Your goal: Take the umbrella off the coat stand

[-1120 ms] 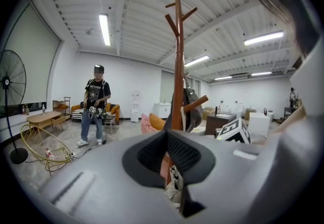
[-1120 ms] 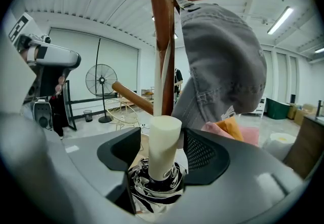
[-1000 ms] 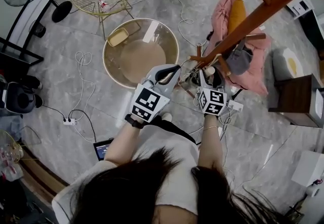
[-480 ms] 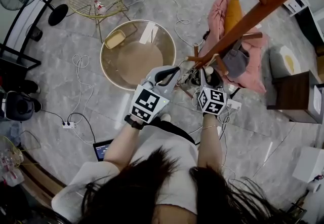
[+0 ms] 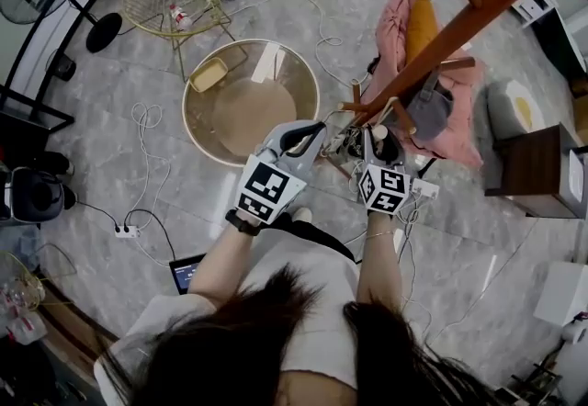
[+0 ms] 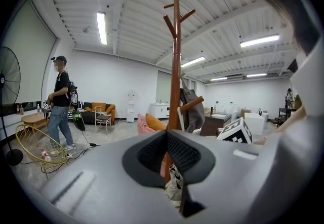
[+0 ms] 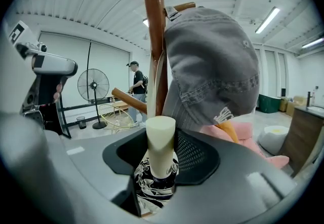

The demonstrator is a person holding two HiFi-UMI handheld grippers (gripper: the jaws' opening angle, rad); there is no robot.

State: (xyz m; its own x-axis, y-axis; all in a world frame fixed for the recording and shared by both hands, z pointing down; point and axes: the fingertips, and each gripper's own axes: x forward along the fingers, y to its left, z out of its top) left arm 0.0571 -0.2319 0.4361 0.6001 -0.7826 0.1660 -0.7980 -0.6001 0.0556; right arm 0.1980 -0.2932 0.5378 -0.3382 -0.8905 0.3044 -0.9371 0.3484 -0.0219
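Observation:
The brown wooden coat stand (image 5: pixel 432 46) leans across the head view, with a grey cap (image 7: pixel 212 66) on one peg. From it hangs the folded black-and-white umbrella (image 7: pixel 154 185) with a cream handle (image 7: pixel 160 142). My right gripper (image 7: pixel 161 152) has just been closing, with that handle between its pads, and is now shut on it. In the head view the right gripper (image 5: pixel 377 140) sits at the stand's lower pegs. My left gripper (image 5: pixel 308 131) hovers just left of the stand, pads together and nothing held. The left gripper (image 6: pixel 167 139) faces the pole (image 6: pixel 175 81).
A round glass table (image 5: pixel 253 96) stands behind the left gripper, and a yellow wire chair (image 5: pixel 175 0) beyond it. Pink cushions (image 5: pixel 404 28) and a dark wooden side table (image 5: pixel 542 174) lie right of the stand. Cables and a power strip (image 5: pixel 127 231) cross the floor. A person (image 6: pixel 59 101) walks at the far side.
Both grippers have stayed by the stand's lower pegs. The person at the far end of the room has walked to the left.

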